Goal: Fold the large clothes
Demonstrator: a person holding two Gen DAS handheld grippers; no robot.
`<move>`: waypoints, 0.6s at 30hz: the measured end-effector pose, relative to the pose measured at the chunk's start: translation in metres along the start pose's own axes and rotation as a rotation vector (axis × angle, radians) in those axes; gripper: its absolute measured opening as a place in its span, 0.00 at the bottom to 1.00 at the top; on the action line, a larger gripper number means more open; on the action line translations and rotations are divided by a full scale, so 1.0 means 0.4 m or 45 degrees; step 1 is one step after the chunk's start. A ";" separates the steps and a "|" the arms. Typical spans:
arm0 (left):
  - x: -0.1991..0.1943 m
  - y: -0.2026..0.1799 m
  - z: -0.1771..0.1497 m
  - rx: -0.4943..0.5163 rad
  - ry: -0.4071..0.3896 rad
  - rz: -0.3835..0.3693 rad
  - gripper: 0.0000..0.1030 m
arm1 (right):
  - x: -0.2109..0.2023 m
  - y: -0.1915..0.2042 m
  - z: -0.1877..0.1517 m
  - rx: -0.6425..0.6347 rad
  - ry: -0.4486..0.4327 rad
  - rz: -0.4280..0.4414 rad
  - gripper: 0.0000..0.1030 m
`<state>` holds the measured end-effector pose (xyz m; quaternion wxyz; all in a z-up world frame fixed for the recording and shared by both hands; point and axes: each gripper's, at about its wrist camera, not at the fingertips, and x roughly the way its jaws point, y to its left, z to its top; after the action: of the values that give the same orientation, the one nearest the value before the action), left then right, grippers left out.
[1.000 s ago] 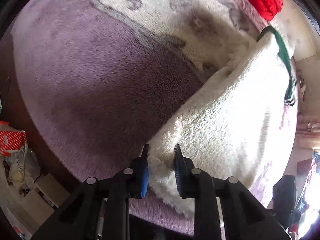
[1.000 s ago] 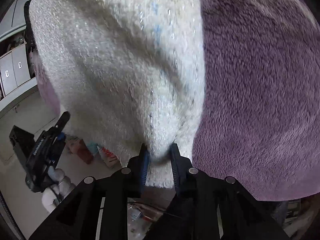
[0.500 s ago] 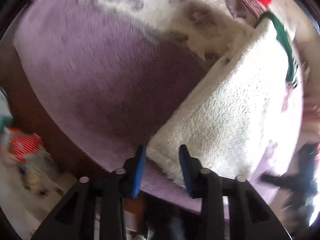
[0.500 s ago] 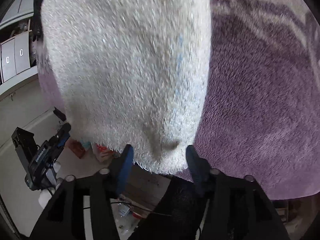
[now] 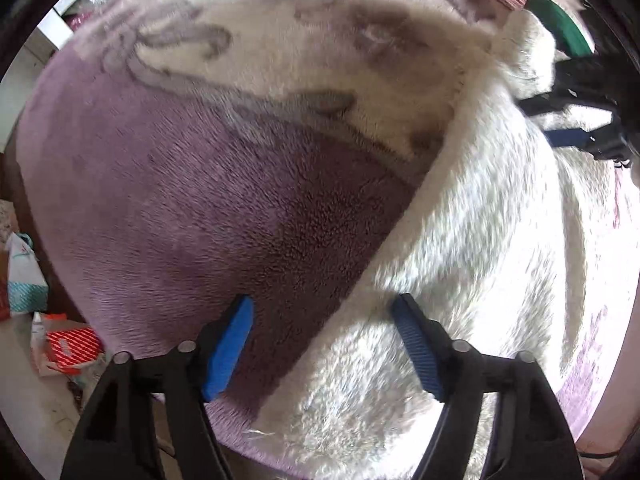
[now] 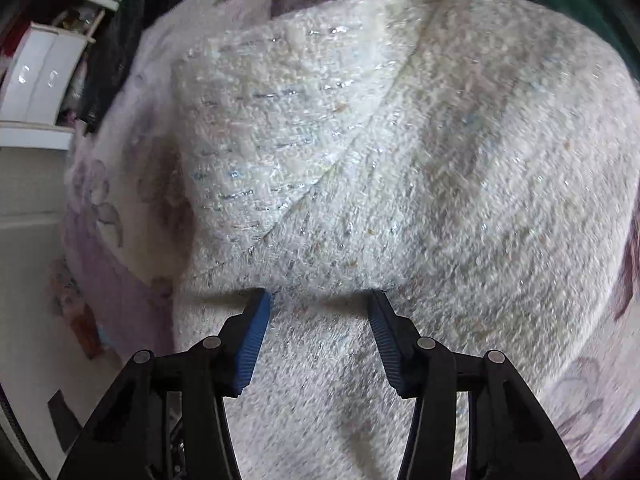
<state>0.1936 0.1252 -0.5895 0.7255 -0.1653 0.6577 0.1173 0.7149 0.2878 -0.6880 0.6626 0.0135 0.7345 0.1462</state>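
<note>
**Both grippers let go — the fold is laid down**

A second ago each gripper pinched an edge of the fluffy cream-white knitted garment. Now the left gripper stands released, its blue-padded jaws having just been opening wide; the garment's corner lies below and between them, but nothing presses on it. The right gripper has let go too: its jaws parted, then eased back a little, and they hover apart just over the fabric, with no pinch that I can see. In the left wrist view the right gripper now shows far across the garment, near its dark green trim.

The garment rests flat on the plush purple-and-cream patterned blanket, with a diagonal overlapped layer visible in the right wrist view (a folded-over panel or sleeve, I judge).

So one fold looks finished — the next grasp probably comes at the far end.
</note>
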 end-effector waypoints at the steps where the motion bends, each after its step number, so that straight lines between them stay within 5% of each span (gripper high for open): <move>1: 0.003 0.007 -0.001 -0.008 0.002 -0.003 0.76 | 0.026 0.008 0.020 0.010 0.017 -0.030 0.53; 6: -0.027 0.064 -0.003 -0.087 0.014 -0.047 0.76 | 0.046 0.076 0.103 0.011 0.033 -0.226 0.56; 11: -0.107 0.125 -0.020 -0.153 -0.010 -0.104 0.76 | -0.086 0.057 0.062 -0.059 0.038 -0.083 0.56; 13: -0.134 0.141 -0.032 -0.154 -0.027 -0.095 0.76 | -0.129 0.017 0.001 -0.028 0.066 0.012 0.57; 18: -0.133 0.140 -0.068 -0.097 -0.021 -0.030 0.76 | -0.072 -0.075 -0.376 0.028 0.241 0.111 0.56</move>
<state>0.1412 0.1684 -0.5437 0.7255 -0.1997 0.6446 0.1352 0.5768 0.2236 -0.6552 0.5829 0.0391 0.7942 0.1674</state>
